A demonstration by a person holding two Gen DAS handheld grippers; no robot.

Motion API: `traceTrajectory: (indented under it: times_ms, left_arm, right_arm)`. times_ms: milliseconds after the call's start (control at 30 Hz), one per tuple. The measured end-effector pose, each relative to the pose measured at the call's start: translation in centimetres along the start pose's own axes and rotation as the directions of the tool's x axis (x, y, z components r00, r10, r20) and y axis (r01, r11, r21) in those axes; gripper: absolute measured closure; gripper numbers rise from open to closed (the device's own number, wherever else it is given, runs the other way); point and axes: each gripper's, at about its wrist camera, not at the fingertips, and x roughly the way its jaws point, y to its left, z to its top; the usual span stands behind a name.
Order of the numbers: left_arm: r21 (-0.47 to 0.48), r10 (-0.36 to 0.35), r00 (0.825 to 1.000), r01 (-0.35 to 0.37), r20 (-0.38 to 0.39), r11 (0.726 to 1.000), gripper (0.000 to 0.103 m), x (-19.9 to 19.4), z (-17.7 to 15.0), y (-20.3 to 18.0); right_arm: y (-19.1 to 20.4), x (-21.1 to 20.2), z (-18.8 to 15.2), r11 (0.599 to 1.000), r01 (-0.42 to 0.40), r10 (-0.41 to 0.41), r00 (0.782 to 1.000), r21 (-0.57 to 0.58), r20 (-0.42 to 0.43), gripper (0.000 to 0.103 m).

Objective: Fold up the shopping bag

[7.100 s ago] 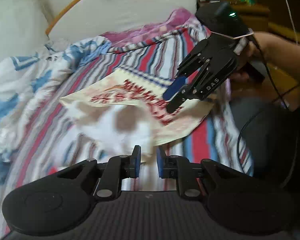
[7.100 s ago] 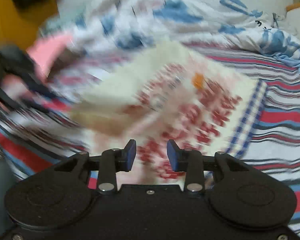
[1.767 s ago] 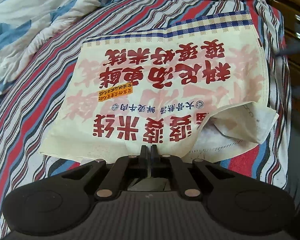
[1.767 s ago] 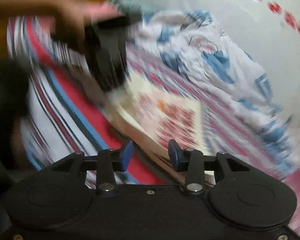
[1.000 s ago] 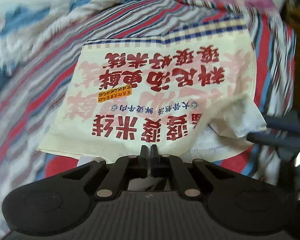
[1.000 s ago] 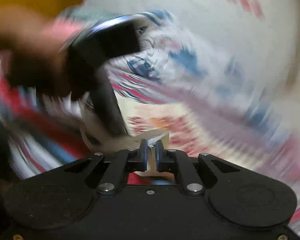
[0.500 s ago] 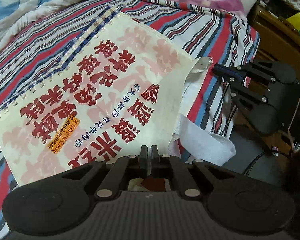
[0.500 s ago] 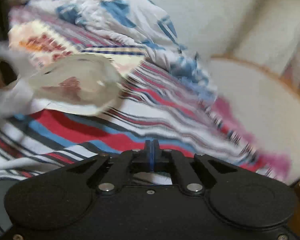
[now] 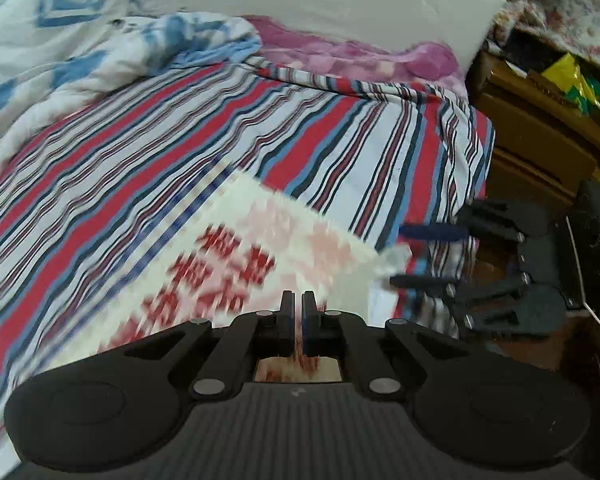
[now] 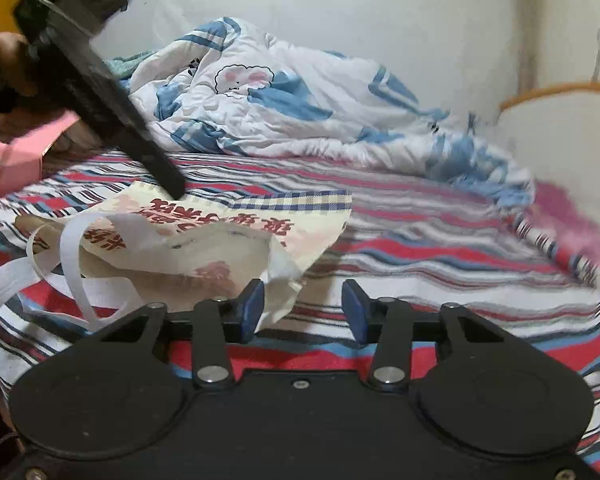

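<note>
A cream shopping bag (image 10: 228, 232) with red characters and a blue checked border lies on the striped bed sheet (image 10: 440, 264). Its white handles (image 10: 72, 264) trail off to the left. My left gripper (image 9: 299, 308) is shut on the bag's (image 9: 240, 248) near edge. In the right wrist view the left gripper (image 10: 172, 184) comes down on the bag's far side, held by a hand (image 10: 4, 64). My right gripper (image 10: 304, 308) has its jaws opening. A loose bag corner (image 10: 284, 284) droops beside its left finger, unpressed. From the left wrist view the right gripper (image 9: 424, 256) stands open around that corner.
A rumpled blue-and-white quilt (image 10: 284, 112) is piled at the back of the bed, with a pink blanket (image 9: 352, 56) by the white headboard. A wooden nightstand (image 9: 540, 136) stands off the bed's edge. A pink box (image 10: 16, 160) sits at the far left.
My right gripper went from shut to open and let go of the bag corner. My left gripper rose and turned, keeping hold of the bag's edge.
</note>
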Motion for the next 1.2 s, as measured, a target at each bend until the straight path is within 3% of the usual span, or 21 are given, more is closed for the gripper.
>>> traceTrajectory:
  times_ms: [33,100,167,267,333,433,500,667,733,800,833,867,933,1100,1167,1200]
  left_arm:
    - [0.019,-0.013,1.000,0.013,-0.013,1.000,0.102,1.2,0.8,0.0]
    - [0.050,-0.026,0.999,0.028,-0.039,0.998,0.102,3.7,2.1,0.0]
    - [0.076,-0.040,0.998,0.044,-0.058,0.996,0.102,6.1,3.2,0.0]
    - [0.066,0.019,0.997,-0.014,-0.079,0.998,0.102,9.0,3.9,0.4]
    - [0.003,0.047,0.994,-0.047,-0.100,0.999,0.102,10.6,3.8,1.3]
    - [-0.143,-0.010,0.986,-0.014,-0.164,0.990,0.101,12.5,3.5,3.2]
    - [-0.173,-0.030,0.979,-0.006,-0.203,0.985,0.101,13.2,3.9,3.7]
    - [-0.144,-0.010,0.958,-0.033,-0.285,0.989,0.101,14.4,5.2,3.4]
    - [-0.123,0.009,0.959,-0.045,-0.282,0.991,0.102,14.3,5.1,3.0]
    - [-0.108,0.023,0.964,-0.053,-0.263,0.993,0.102,13.9,4.8,2.6]
    - [-0.108,0.027,0.968,-0.055,-0.250,0.993,0.102,13.7,4.6,2.5]
    - [-0.108,0.030,0.972,-0.056,-0.234,0.993,0.102,13.4,4.3,2.4]
    - [-0.106,0.032,0.978,-0.055,-0.206,0.993,0.102,12.8,3.9,2.3]
    - [-0.105,0.024,0.987,-0.041,-0.160,0.994,0.102,11.1,2.6,1.9]
    - [-0.116,0.018,0.988,-0.037,-0.154,0.993,0.102,10.5,2.4,1.9]
    - [-0.120,0.018,0.988,-0.036,-0.152,0.992,0.102,10.3,2.3,1.8]
  right_arm:
    - [0.1,0.0,-0.1,1.000,-0.004,0.004,1.000,-0.003,0.010,0.065]
    - [0.3,0.2,-0.4,1.000,-0.005,0.006,1.000,-0.014,0.029,0.083]
    - [0.6,0.4,-0.5,0.999,0.011,-0.010,0.999,-0.036,0.041,0.090]
    - [1.1,0.3,-0.6,0.995,0.033,-0.027,0.998,-0.092,0.063,0.096]
    - [2.2,-0.1,-1.3,0.975,0.104,-0.089,0.992,-0.197,0.087,0.099]
    - [4.3,0.0,-3.1,0.910,0.142,-0.128,0.990,-0.390,0.062,0.103]
    - [5.2,-0.3,-4.2,0.879,0.125,-0.116,0.992,-0.459,0.047,0.103]
    - [5.3,-2.3,-5.0,0.867,0.082,-0.066,0.997,-0.491,0.050,0.103]
    - [4.6,-3.0,-4.8,0.897,0.081,-0.071,0.997,-0.435,0.040,0.103]
    - [2.9,-3.6,-3.7,0.951,0.077,-0.069,0.997,-0.301,0.038,0.103]
    - [2.0,-3.7,-3.1,0.969,0.068,-0.061,0.998,-0.237,0.035,0.097]
    - [1.3,-3.6,-2.4,0.979,0.062,-0.056,0.998,-0.193,0.035,0.079]
    - [0.5,-3.2,-1.3,0.987,0.046,-0.039,0.998,-0.157,0.044,0.057]
    - [0.2,-0.1,0.4,0.980,0.000,0.003,1.000,-0.198,0.018,0.061]
    - [0.7,1.1,0.3,0.963,0.011,-0.009,1.000,-0.270,0.008,0.092]
    - [1.2,1.3,0.0,0.947,0.025,-0.019,1.000,-0.321,0.019,0.092]
